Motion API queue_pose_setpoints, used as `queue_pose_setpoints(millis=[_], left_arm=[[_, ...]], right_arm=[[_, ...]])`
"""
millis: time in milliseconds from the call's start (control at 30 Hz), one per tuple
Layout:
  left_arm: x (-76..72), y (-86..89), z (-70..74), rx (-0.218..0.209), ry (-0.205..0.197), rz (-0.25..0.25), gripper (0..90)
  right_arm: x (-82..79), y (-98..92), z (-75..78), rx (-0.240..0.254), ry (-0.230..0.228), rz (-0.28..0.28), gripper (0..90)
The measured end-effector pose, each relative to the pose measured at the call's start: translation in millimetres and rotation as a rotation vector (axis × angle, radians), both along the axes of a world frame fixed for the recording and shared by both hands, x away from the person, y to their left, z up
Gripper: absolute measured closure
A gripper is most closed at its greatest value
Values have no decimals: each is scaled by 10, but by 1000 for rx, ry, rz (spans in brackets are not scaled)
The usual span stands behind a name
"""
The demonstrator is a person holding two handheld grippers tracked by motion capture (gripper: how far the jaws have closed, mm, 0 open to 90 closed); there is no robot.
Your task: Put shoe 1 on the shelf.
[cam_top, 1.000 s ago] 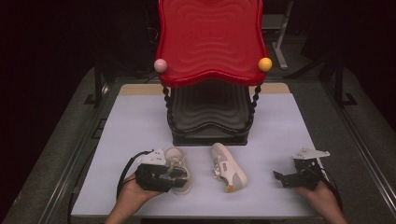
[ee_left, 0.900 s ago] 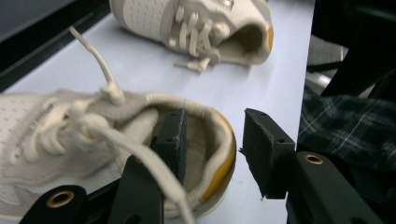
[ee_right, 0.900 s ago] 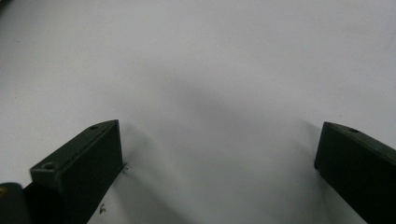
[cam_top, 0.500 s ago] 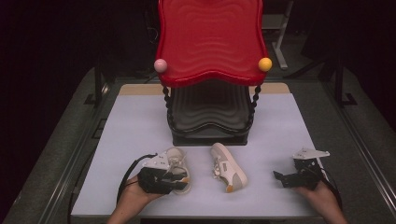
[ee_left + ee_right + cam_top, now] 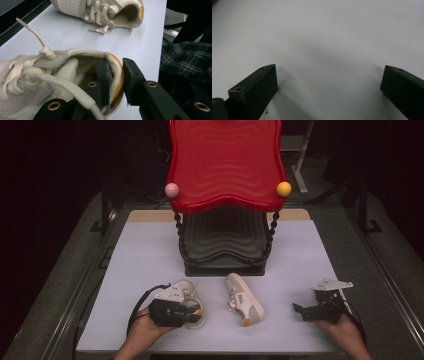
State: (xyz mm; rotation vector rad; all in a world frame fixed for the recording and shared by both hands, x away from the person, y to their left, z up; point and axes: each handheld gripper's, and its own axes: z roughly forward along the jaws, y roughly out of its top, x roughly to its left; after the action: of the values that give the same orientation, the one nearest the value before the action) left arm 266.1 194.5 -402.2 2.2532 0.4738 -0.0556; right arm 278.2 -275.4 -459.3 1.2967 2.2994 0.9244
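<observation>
**Left tongs closing on heel of near shoe; right tongs idle**

Step in hand: taking hold of the first shoe. In the high view my left gripper (image 5: 192, 312) sits at the lower left of the frame, laid against the near shoe (image 5: 187, 295), which rests on the white table (image 5: 150, 250). In the left gripper view one jaw stands inside the heel opening and the other outside it, with the yellow-lined heel wall (image 5: 116, 75) between them. The jaws have just been closing. The inner jaw lies against the lining; a thin gap may remain at the outer jaw, so I judge the grip as made or all but made, not proven.

The second shoe (image 5: 244, 299) lies just right of the first, lower centre of the frame, toe toward the rack, apart from both grippers. The two-tier rack (image 5: 225, 165), red upper shelf over a dark lower one, stands at upper centre.

My right gripper (image 5: 300, 311) rests low at the lower right, jaws spread wide over bare table and holding nothing.

Next move, in my judgement: confirm the pinch is firm, then lift without letting the shoe swing on the soft heel wall, and carry it toward the rack. The loose lace (image 5: 37, 40) could snag.
</observation>
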Motion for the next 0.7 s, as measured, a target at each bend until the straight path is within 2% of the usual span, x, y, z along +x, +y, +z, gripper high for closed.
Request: queue_pose_setpoints(millis=[300,467,700], left_arm=[[-7,-34,101,-13,-7,-14,768],[-11,-93,240,-56,-18,-33,769],[-9,-213,339,-71,-34,-64,769]], right_arm=[[0,1,1,0,1,-1,2],[0,0,1,0,1,0,2],[0,1,0,2,0,-1,2]])
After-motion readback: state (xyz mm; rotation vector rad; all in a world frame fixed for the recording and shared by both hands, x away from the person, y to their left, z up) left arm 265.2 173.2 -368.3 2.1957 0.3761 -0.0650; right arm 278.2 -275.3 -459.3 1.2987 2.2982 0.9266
